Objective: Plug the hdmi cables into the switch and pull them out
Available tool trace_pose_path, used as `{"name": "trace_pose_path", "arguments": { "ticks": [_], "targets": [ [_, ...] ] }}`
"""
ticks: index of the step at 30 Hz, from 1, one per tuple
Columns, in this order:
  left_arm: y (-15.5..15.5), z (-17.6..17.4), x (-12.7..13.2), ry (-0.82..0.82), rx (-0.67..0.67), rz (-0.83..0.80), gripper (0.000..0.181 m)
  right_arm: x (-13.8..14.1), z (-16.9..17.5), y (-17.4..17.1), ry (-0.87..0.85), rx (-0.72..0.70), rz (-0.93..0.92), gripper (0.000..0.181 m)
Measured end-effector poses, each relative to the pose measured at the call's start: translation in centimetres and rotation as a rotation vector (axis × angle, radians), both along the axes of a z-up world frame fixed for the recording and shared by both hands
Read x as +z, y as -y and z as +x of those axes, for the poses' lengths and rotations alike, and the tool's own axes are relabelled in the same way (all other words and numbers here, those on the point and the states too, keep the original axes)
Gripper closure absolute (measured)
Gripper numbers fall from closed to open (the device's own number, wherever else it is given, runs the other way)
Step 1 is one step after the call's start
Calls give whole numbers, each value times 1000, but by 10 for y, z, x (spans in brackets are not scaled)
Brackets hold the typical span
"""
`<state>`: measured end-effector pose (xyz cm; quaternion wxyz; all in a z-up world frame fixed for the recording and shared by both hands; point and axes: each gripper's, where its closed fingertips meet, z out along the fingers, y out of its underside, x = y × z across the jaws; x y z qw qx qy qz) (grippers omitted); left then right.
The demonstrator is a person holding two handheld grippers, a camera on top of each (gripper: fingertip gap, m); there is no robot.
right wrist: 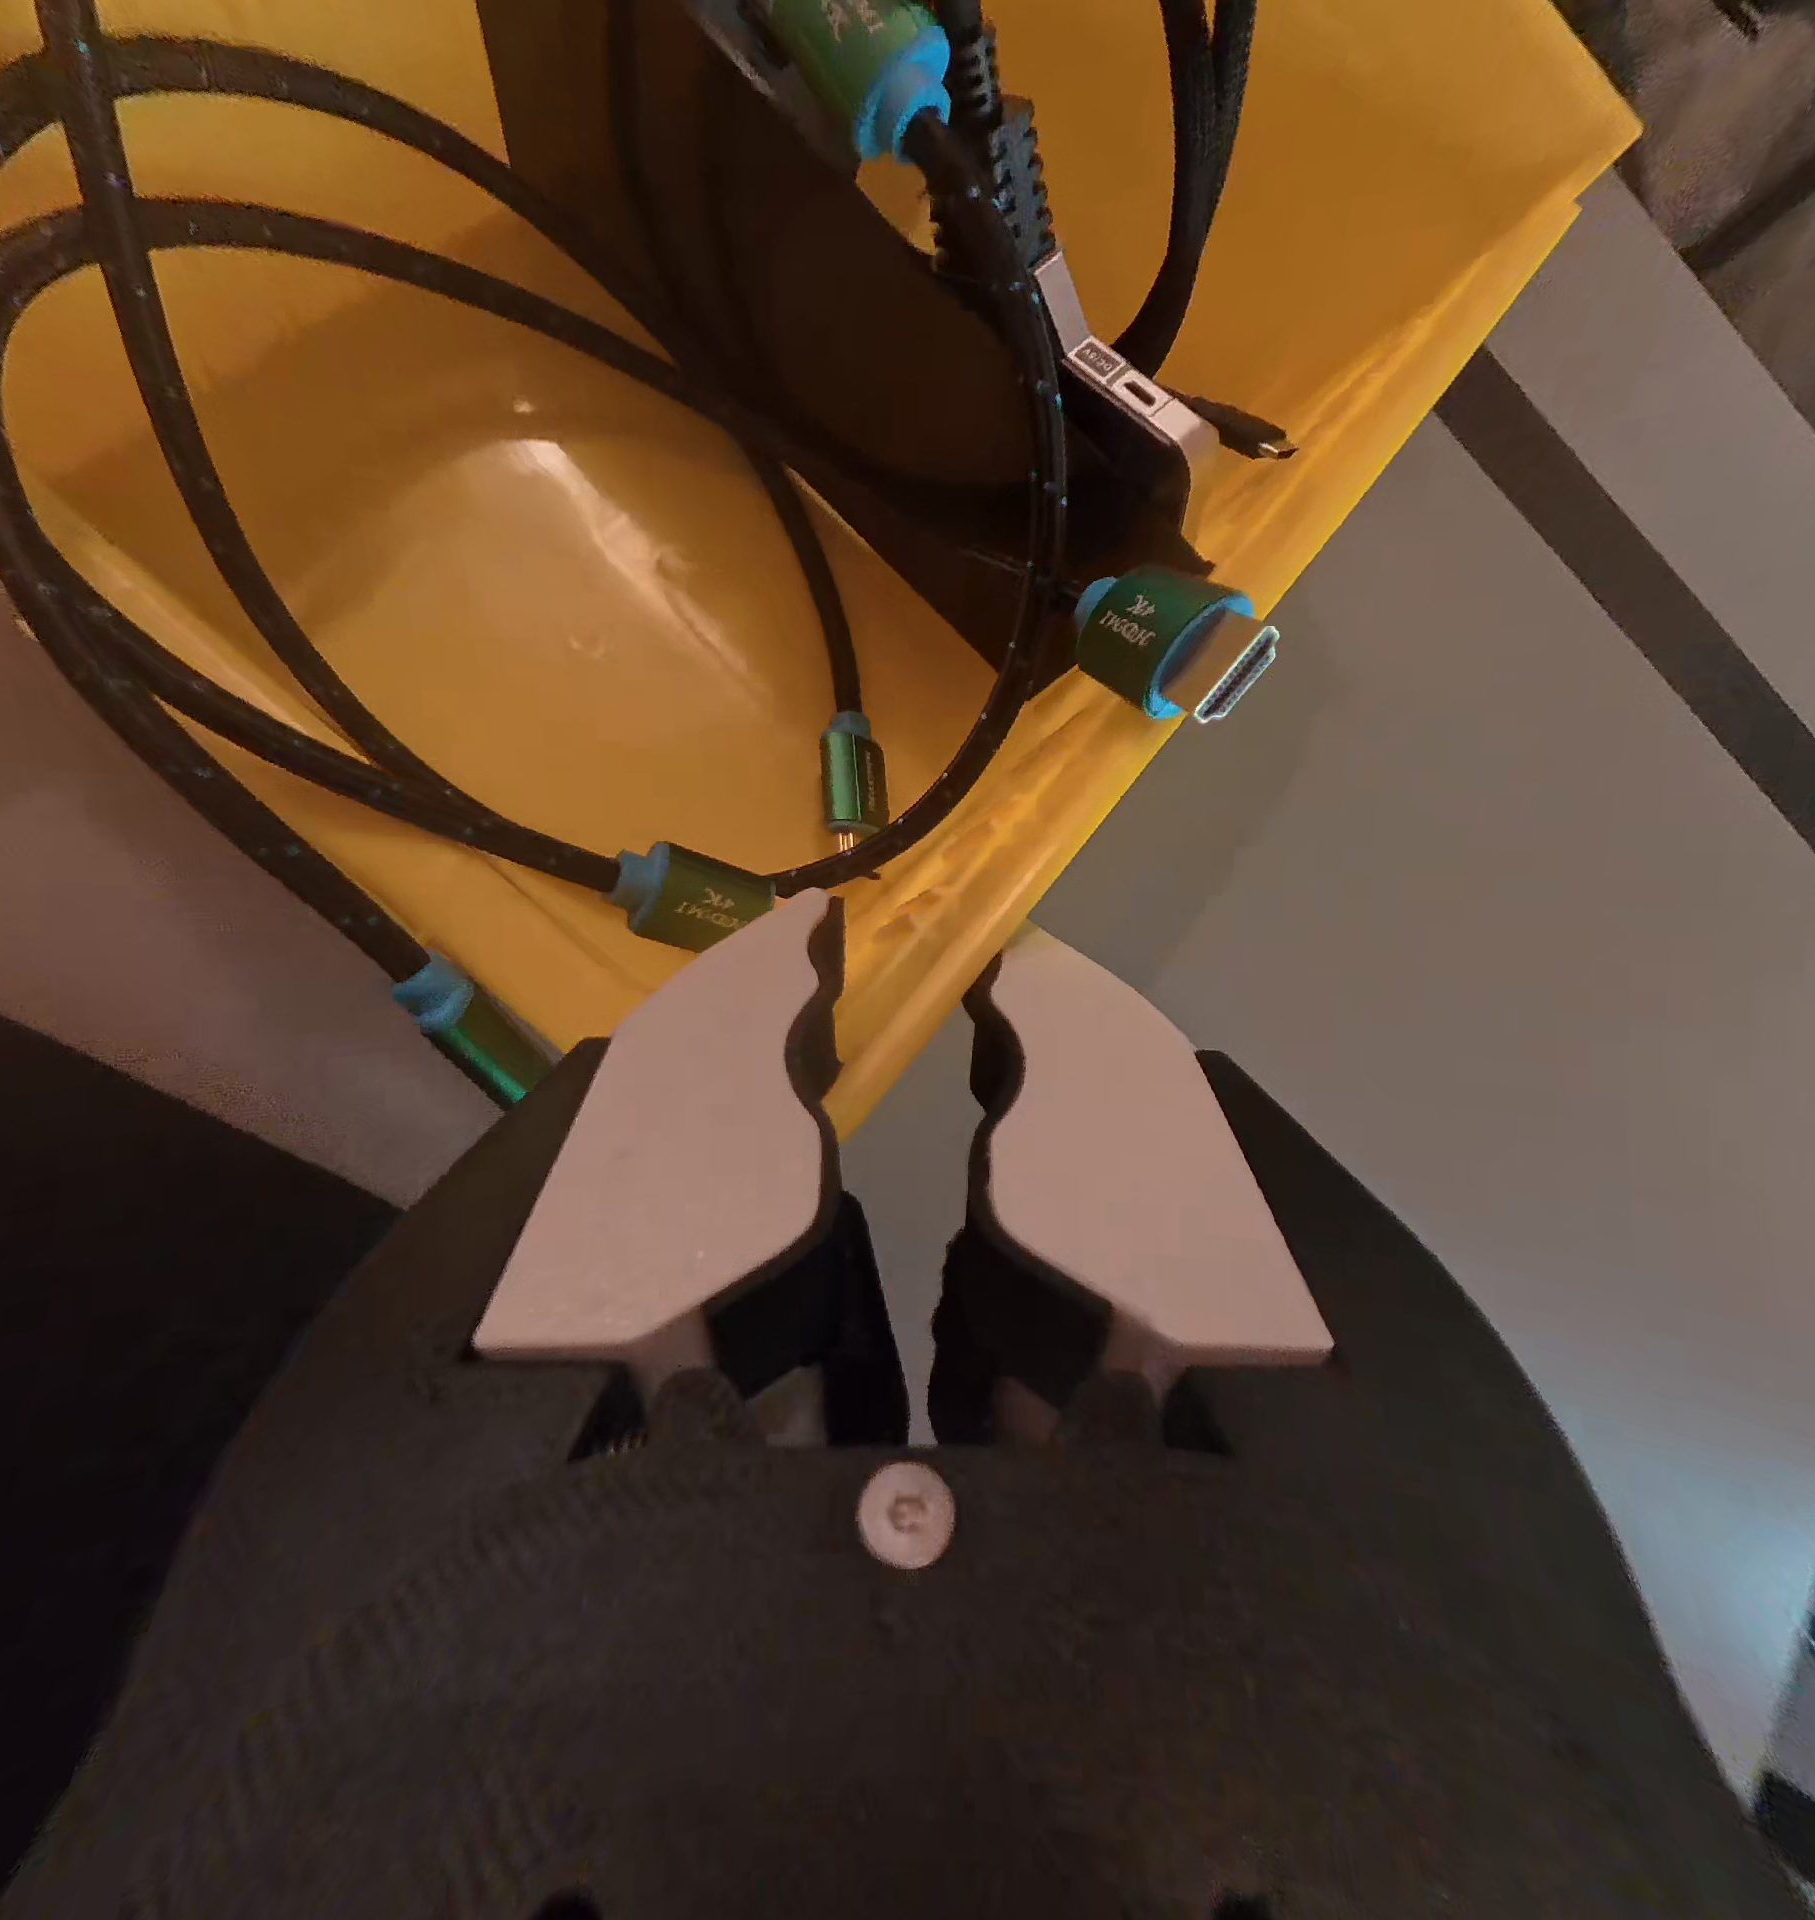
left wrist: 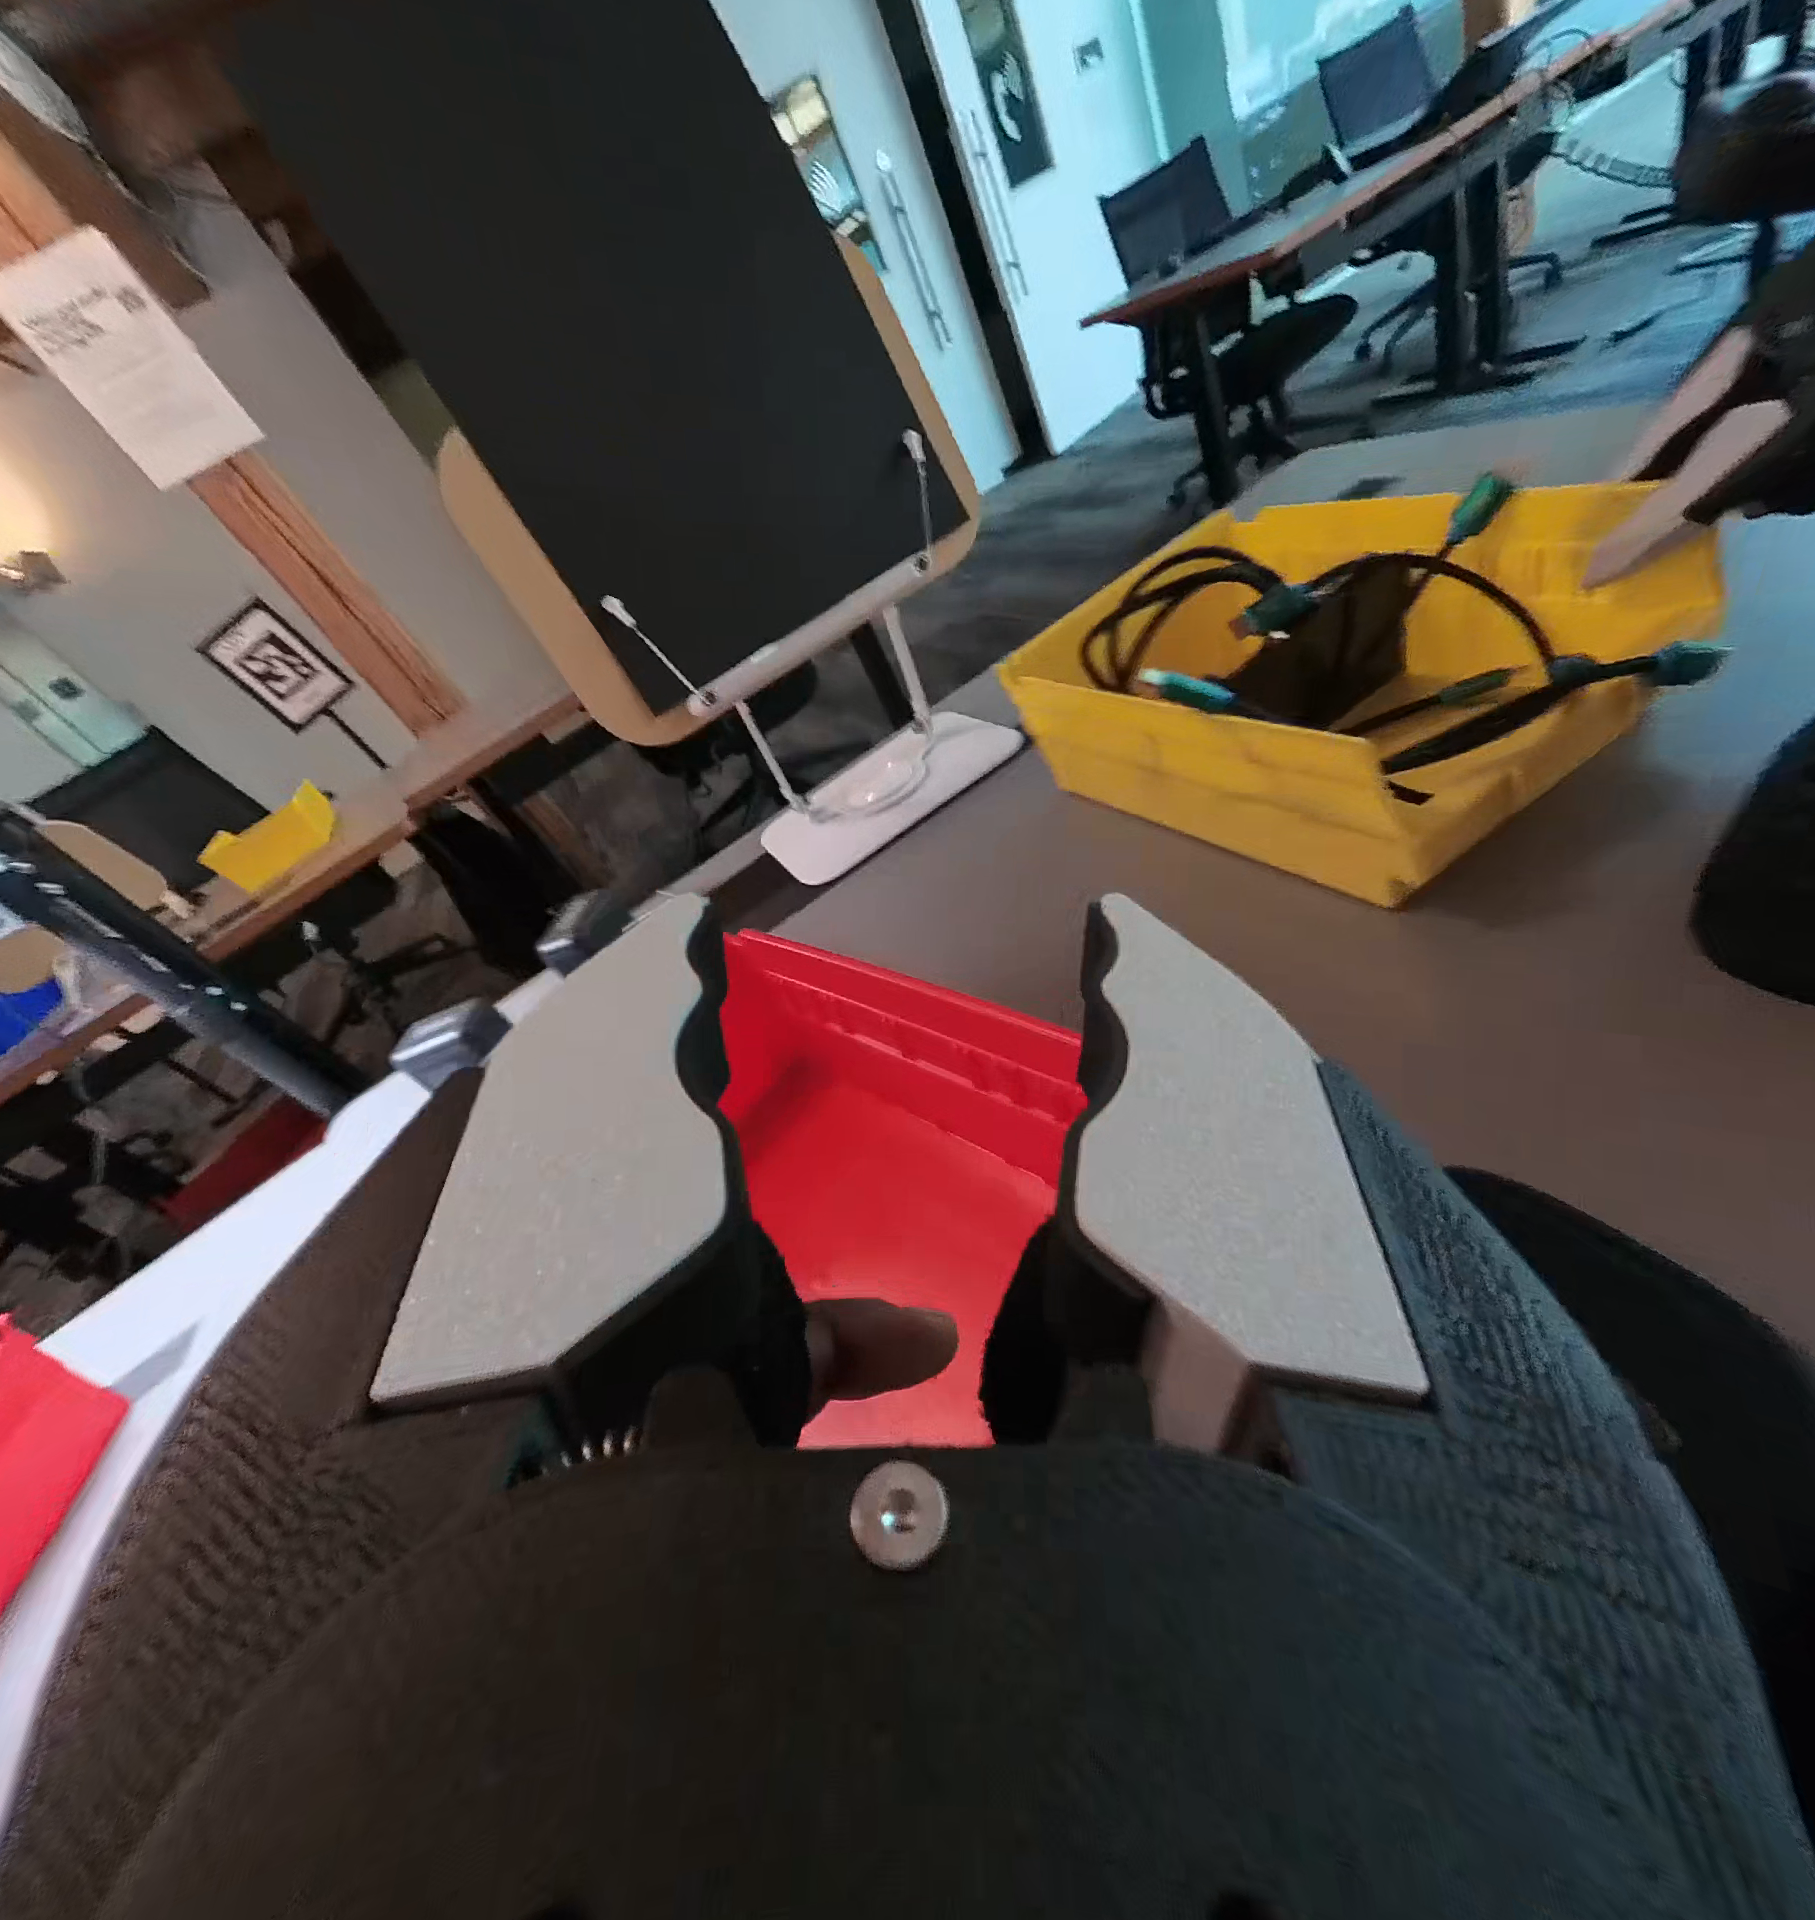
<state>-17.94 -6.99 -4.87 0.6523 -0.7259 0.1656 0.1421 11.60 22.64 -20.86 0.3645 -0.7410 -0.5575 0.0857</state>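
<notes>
Several black braided hdmi cables (right wrist: 290, 665), green plugs, in yellow bin (right wrist: 1381, 270) | left jaws apart | right jaws nearly together, empty

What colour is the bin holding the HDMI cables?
Yellow bin; clearest in the right wrist view.

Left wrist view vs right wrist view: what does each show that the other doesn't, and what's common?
Left wrist only: the left gripper, open and empty over a red bin; a large black panel on a white stand; office desks and chairs behind.

Right wrist only: the right gripper, fingers slightly apart and empty, at the bin's near corner; an HDMI plug hanging over the bin wall; the switch's port edge.

Both: the yellow bin holding the black braided HDMI cables and the dark switch, on the grey table.
</notes>
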Motion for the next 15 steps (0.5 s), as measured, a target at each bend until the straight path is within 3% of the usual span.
{"name": "trace_pose_path", "arguments": {
  "ticks": [6, 8, 15],
  "targets": [
    [24, 42, -60, -52, -259, -358, 101, 1, -60, 27, -86, 114, 39, 158],
    [31, 43, -75, -111, -257, -437, 99, 1, -78, 39, -117, 133, 39, 156],
    [27, 36, -95, -97, -248, -557, 99, 2, -142, 89, -313, 207, 108, 145]
  ]
}}
